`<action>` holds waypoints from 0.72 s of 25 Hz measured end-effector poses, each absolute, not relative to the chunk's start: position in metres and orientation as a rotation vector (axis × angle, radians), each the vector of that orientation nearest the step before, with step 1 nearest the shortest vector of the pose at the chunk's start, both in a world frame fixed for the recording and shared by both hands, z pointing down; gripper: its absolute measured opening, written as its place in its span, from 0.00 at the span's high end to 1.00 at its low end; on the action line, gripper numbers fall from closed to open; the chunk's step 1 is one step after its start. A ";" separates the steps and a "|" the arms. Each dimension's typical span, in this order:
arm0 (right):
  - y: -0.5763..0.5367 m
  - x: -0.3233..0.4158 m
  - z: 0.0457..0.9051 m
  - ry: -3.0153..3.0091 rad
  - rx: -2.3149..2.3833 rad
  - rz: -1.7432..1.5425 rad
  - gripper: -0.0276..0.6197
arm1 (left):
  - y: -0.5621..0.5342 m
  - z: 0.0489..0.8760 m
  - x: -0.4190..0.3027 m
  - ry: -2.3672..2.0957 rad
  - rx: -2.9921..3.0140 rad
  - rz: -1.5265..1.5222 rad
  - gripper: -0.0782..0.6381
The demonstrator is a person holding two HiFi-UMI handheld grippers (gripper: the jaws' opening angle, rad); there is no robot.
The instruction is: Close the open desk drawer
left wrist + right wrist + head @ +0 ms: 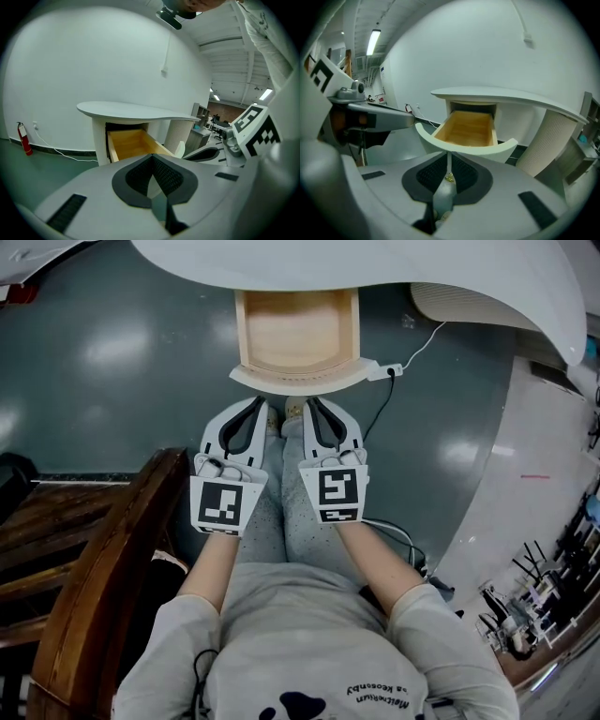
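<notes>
The wooden desk drawer [298, 329] stands pulled out from under the white desk top [375, 263]; its curved white front [298, 381] faces me. My left gripper [260, 402] and right gripper [310, 402] hang side by side just short of that front, both shut with nothing between the jaws and neither touching it. In the left gripper view the drawer [131, 143] lies ahead beyond the left gripper's [152, 157] joined tips. The right gripper view shows the drawer's white front [464, 147] close behind the tips of the right gripper [449, 158], and the inside of the drawer looks bare.
A dark wooden chair [103, 559] stands at my left. A cable with a white adapter [394, 369] runs by the drawer's right corner. The desk's ribbed white column [553, 145] is to the right, and a fire extinguisher [24, 138] stands by the wall.
</notes>
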State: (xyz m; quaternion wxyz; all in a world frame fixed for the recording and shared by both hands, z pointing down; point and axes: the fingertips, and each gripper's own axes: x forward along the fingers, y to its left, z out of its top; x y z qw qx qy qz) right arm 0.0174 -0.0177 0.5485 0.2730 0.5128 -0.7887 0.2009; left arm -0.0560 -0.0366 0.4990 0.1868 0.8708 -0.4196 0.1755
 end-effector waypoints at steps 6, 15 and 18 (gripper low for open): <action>-0.014 0.021 0.581 -2.063 1.352 0.638 0.93 | -0.031 0.517 -0.056 -1.157 2.416 0.508 0.88; -0.015 0.019 0.621 -2.013 1.293 0.720 0.80 | -0.027 0.540 -0.050 -1.121 2.404 0.553 0.88; -0.014 0.019 0.633 -1.987 1.285 0.767 0.78 | -0.027 0.543 -0.050 -1.113 2.407 0.565 0.88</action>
